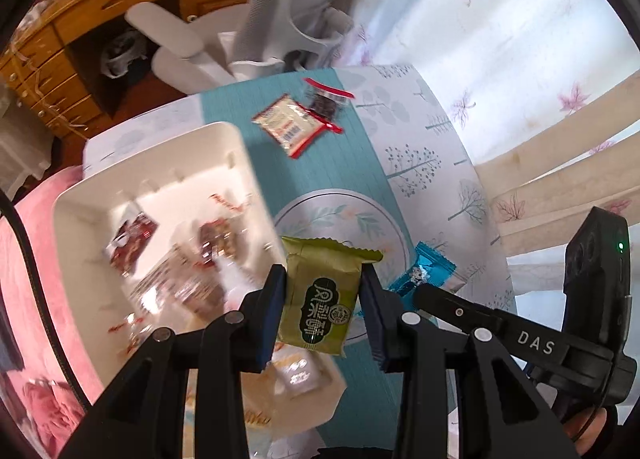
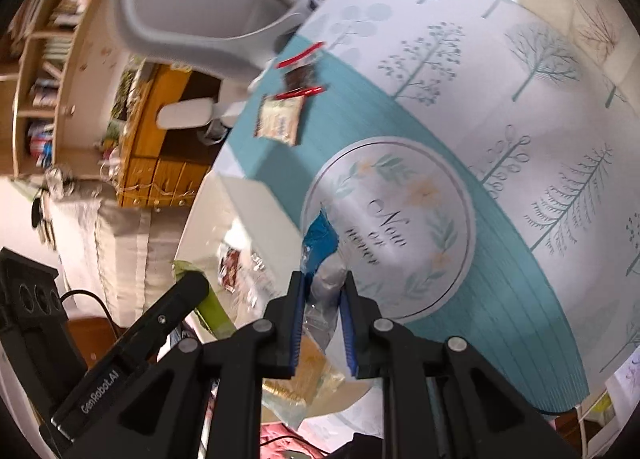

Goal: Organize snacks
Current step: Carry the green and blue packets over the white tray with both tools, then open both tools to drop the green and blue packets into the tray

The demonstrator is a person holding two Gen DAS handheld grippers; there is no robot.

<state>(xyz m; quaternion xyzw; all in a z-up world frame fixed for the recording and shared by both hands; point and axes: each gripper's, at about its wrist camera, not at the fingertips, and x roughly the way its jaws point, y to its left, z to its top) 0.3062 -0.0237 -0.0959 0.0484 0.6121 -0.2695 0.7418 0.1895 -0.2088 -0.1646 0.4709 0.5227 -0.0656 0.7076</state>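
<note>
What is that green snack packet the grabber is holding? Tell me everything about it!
The green snack packet is a small olive-green pillow pack, crinkly like foil or plastic, with zigzag sealed ends. A dark label with pale characters and a round seal sits on its front. The left gripper pinches it by both side edges, its blue-padded fingers touching the wrapper. It hangs in the air, slightly tilted, beside the white tray, above the table.

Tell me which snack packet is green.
The green packet clamped in the left gripper; the others are blue, cream with red edges, or clear.
</note>
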